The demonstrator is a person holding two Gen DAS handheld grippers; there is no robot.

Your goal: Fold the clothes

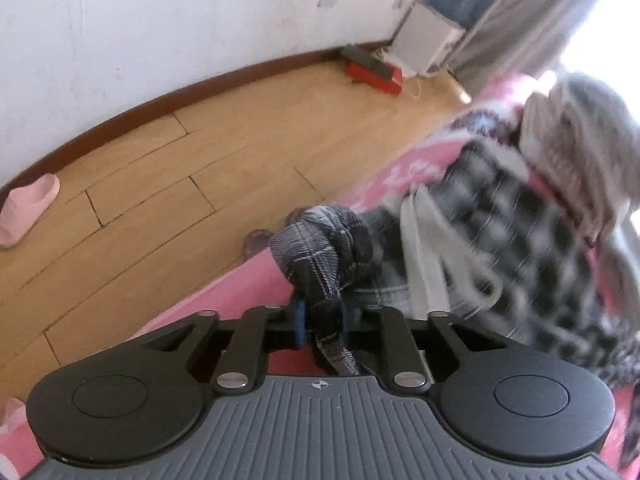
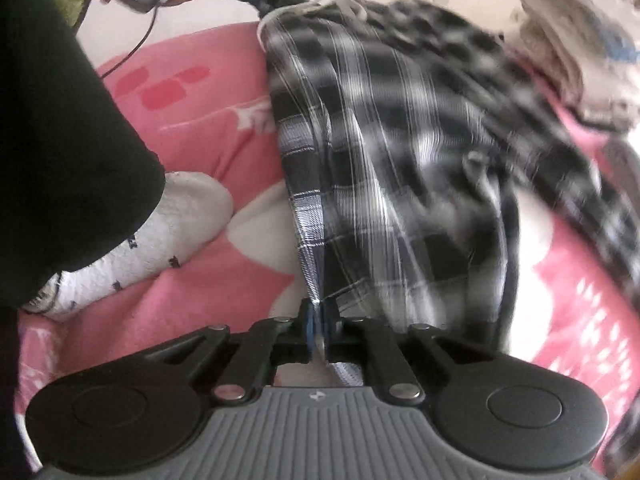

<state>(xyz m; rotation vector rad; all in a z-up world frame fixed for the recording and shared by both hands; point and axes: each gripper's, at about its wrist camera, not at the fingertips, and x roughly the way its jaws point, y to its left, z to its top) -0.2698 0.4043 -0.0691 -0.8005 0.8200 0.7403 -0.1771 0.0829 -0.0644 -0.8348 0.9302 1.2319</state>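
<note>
My right tool (image 2: 319, 322) pinches one edge of the plaid garment (image 2: 400, 152); my left tool (image 1: 322, 316) pinches a bunched end. The garment stretches lengthwise between them, hanging over the pink bed (image 2: 192, 120), near a sock-clad foot (image 2: 160, 232).

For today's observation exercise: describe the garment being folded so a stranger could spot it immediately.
Find the pink bedspread. Across it lies the plaid garment, pinched by the left gripper and right gripper. Unlike the beige folded pile beside it, it is black-and-white checked.
</note>
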